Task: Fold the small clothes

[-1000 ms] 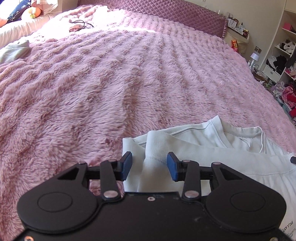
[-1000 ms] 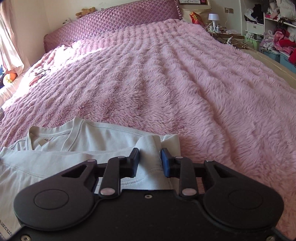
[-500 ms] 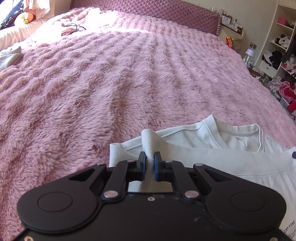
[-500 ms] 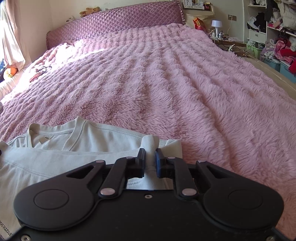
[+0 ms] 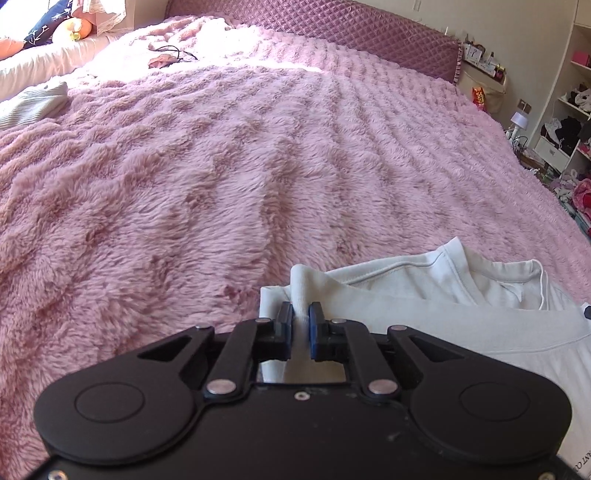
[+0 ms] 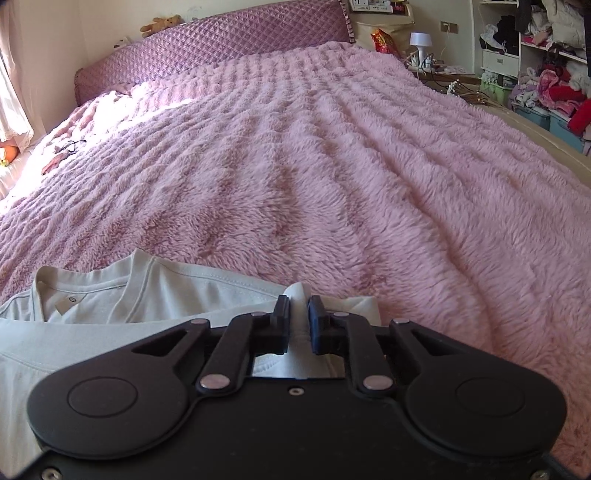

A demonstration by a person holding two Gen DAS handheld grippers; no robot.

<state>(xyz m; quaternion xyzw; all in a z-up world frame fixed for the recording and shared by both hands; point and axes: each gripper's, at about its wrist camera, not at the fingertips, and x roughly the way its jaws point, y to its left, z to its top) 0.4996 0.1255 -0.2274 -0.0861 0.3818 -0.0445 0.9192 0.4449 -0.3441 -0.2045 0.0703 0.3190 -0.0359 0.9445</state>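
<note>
A pale white shirt [image 5: 424, 295] lies on the fluffy pink blanket [image 5: 221, 184], neckline facing the headboard. My left gripper [image 5: 301, 314] pinches a raised ridge of cloth at the shirt's left shoulder corner. Its jaws are opening very slightly, and the blue pads still press on the fabric. In the right wrist view the same shirt [image 6: 129, 295] shows its collar and label. My right gripper [image 6: 298, 308] is shut on a bunched fold at the right shoulder corner. The shirt's lower part is hidden under both gripper bodies.
A striped folded garment [image 5: 33, 105] lies at the blanket's far left. A small dark item with cords [image 5: 168, 59] rests near the quilted purple headboard [image 5: 332, 26]. Shelves stuffed with clothes [image 6: 535, 55] and a white lamp [image 6: 421, 40] stand to the right of the bed.
Both grippers went from open astride the shirt's shoulder corners to closed on them. The cloth now stands up in a pinched ridge between each pair of pads.
</note>
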